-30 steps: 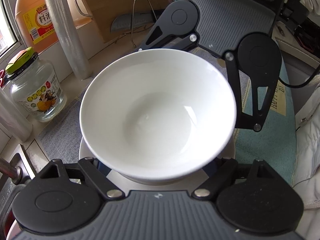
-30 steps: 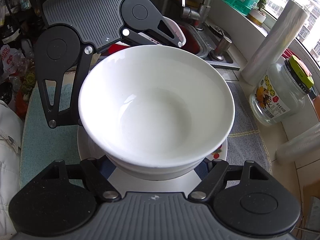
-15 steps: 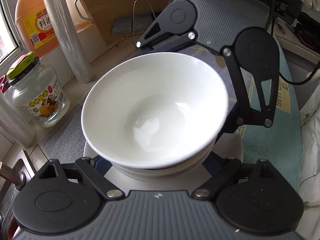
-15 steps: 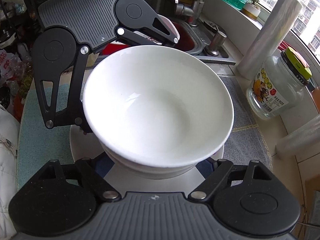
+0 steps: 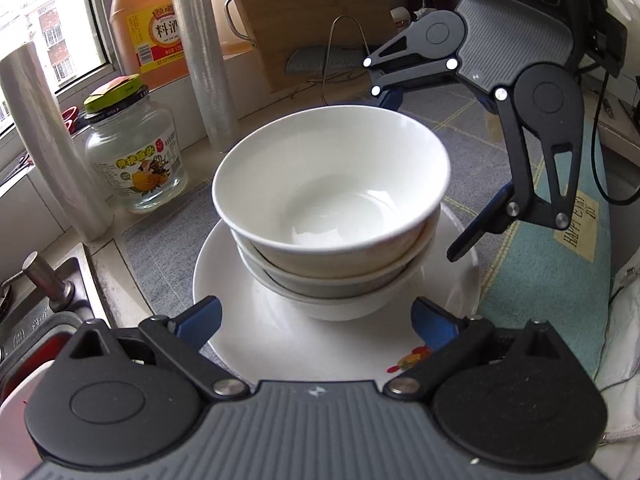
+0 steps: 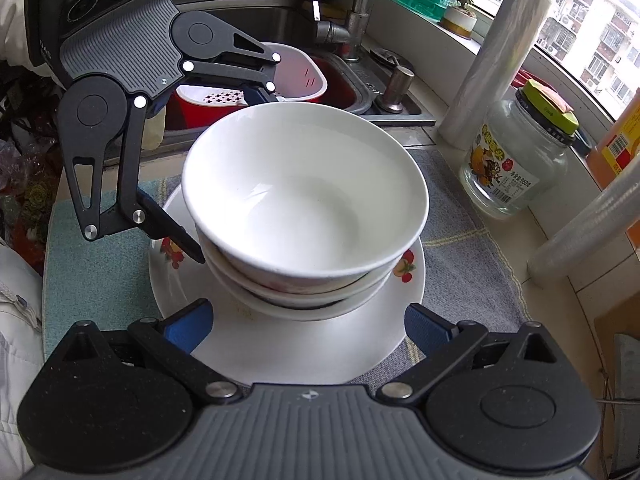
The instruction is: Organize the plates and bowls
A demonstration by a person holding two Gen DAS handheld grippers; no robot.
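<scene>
Three glossy round bowls (image 5: 332, 216), stacked

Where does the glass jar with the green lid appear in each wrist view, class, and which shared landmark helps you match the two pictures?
Left wrist view: the glass jar stands at the left, beside the clear film roll.
Right wrist view: the glass jar stands at the right, near the window.
Shared landmark: the stack of white bowls on the plate, central in both.

Daylit window (image 6: 580, 12) above the sill, sink (image 6: 256, 20) perhaps steel.
</scene>
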